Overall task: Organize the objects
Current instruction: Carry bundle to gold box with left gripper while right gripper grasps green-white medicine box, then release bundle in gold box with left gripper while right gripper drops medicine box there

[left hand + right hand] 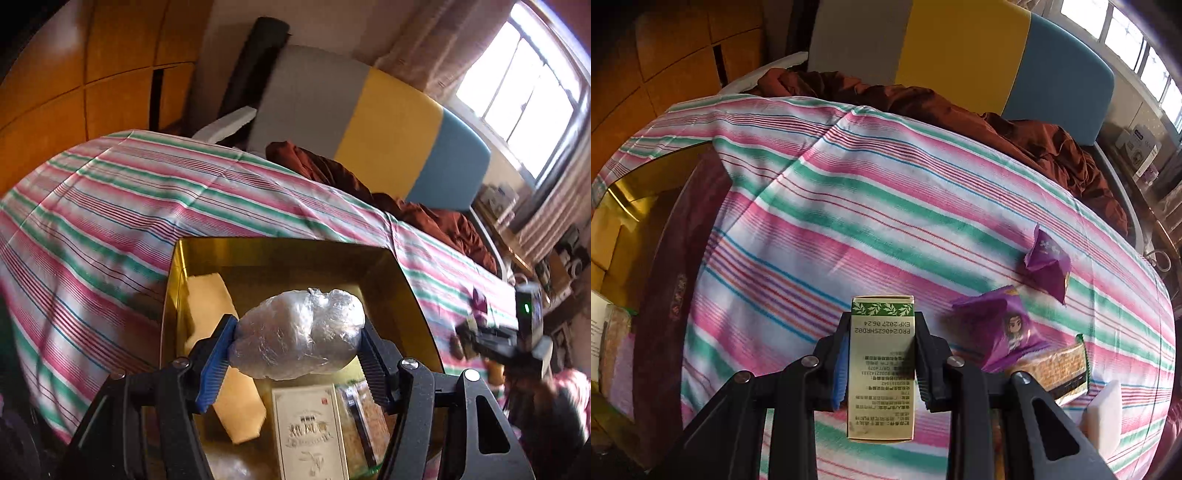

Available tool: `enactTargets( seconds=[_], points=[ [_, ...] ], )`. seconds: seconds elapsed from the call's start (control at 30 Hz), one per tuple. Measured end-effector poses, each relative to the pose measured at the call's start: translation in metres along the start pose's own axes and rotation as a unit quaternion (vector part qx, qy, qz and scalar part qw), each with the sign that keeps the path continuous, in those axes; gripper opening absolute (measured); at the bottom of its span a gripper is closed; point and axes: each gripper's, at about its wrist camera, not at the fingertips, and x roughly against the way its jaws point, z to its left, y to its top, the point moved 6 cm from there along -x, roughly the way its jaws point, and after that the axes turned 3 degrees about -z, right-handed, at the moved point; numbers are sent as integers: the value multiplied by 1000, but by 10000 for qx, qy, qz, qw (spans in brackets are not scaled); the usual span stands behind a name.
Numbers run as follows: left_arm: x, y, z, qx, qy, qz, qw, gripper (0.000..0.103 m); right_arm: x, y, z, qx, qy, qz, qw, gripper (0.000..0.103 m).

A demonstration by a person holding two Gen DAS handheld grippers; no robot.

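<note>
My left gripper (297, 339) is shut on a plastic-wrapped white lump (299, 332) and holds it above a gold-lined box (280, 254). In the box lie a yellow block (225, 354), a cream printed carton (310, 428) and a clear snack pack (364, 417). My right gripper (881, 360) is shut on a small cream and green carton (881, 369), held above the striped bedsheet (886, 206). The gold box shows at the left of the right wrist view (624, 206), with its dark maroon side (676, 280).
On the sheet to the right lie two purple snack packets (1047, 258) (1004, 328), a brown biscuit pack (1056, 373) and a white block (1104, 417). A brown blanket (1015, 125) lies by the grey, yellow and blue headboard (960, 48). The right gripper shows in the left wrist view (506, 332).
</note>
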Motion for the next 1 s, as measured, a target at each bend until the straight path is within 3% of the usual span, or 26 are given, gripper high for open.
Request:
enactTargets(
  seconds=[0.07,0.47,0.63,0.77,1.0],
  points=[
    [-10,4,0,-11,-61,55,10000,64,5,-8,7,-17,65,-3,10000,29],
    [-79,-11,1,-654,491,658,9945,66,28,-36,33,-215,40,-83,9997,29],
    [-76,-18,4,-736,633,568,9937,72,44,-23,36,-238,12,-319,9992,29],
    [-68,-21,6,-670,555,532,9948,83,51,-15,42,-213,17,-408,9989,29],
    [-20,-22,6,-402,439,-18,9982,87,71,4,66,-207,223,-694,9971,29]
  ],
)
